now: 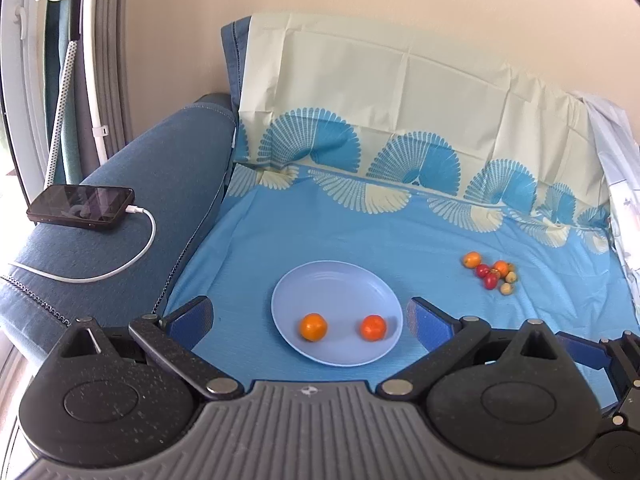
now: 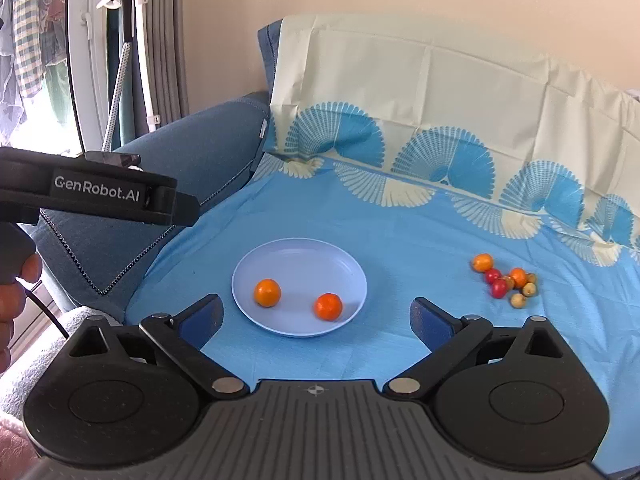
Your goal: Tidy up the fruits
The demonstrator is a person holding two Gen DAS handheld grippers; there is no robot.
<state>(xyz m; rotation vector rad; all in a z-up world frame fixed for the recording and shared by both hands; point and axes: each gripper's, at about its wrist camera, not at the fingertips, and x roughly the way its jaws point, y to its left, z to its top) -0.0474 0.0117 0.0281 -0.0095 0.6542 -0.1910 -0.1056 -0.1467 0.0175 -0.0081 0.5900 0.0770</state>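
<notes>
A pale blue plate (image 1: 336, 280) (image 2: 300, 264) lies on the blue cloth and holds two oranges (image 1: 313, 327) (image 1: 373, 327), also seen in the right wrist view (image 2: 267, 292) (image 2: 328, 307). A small pile of loose fruit (image 1: 492, 273) (image 2: 506, 282) lies on the cloth to the plate's right: oranges, red and yellowish small fruits. My left gripper (image 1: 310, 314) is open and empty, held above the plate's near side. My right gripper (image 2: 316, 316) is open and empty, just in front of the plate.
A blue sofa armrest (image 1: 160, 184) on the left carries a phone (image 1: 80, 207) on a white charging cable. The patterned cloth runs up the sofa back (image 1: 400, 80). The left gripper's body (image 2: 100, 192) shows at the left of the right wrist view.
</notes>
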